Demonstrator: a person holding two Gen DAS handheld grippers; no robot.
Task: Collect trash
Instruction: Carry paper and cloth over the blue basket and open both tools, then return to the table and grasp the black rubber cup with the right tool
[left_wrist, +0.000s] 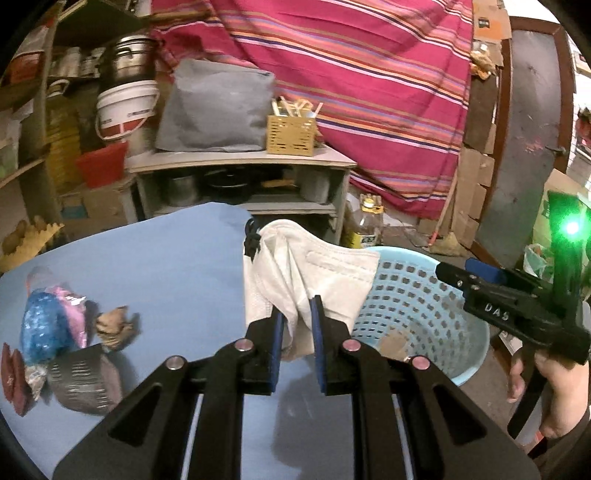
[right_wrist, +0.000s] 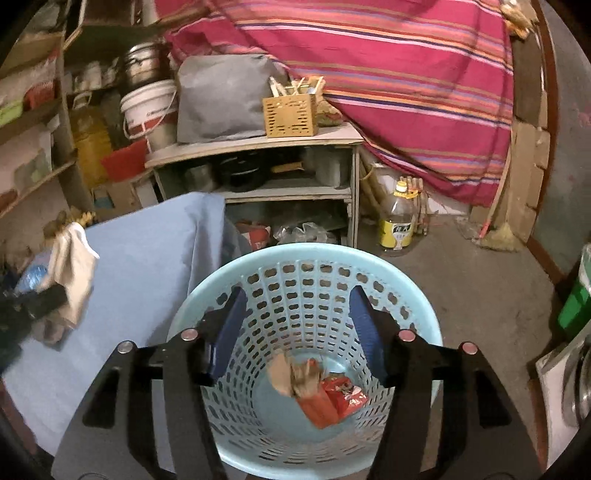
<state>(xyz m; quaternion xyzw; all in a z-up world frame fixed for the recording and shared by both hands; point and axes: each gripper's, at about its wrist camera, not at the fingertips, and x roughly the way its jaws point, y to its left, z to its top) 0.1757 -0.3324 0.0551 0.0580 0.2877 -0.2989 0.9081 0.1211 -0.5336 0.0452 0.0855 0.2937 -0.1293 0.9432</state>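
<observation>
My left gripper (left_wrist: 297, 306) is shut on a white face mask (left_wrist: 314, 266), which hangs above the right edge of the blue-covered table (left_wrist: 147, 258). Just right of the mask stands a light blue perforated basket (left_wrist: 417, 295). The right gripper (right_wrist: 297, 306) hovers open over the basket (right_wrist: 317, 251), nothing between its fingers. At the basket's bottom lie crumpled brown paper (right_wrist: 291, 376) and a red wrapper (right_wrist: 332, 398). On the table's left lie a blue-and-pink wrapper (left_wrist: 48, 325), a brown paper scrap (left_wrist: 114, 325) and a grey mesh piece (left_wrist: 85, 384).
A grey shelf unit (right_wrist: 258, 147) with pots stands behind the table and basket. An oil bottle (right_wrist: 399, 221) sits on the concrete floor to the right, with a striped red cloth (right_wrist: 406, 92) hanging behind. A person's hand (left_wrist: 546, 387) holds the right gripper's handle.
</observation>
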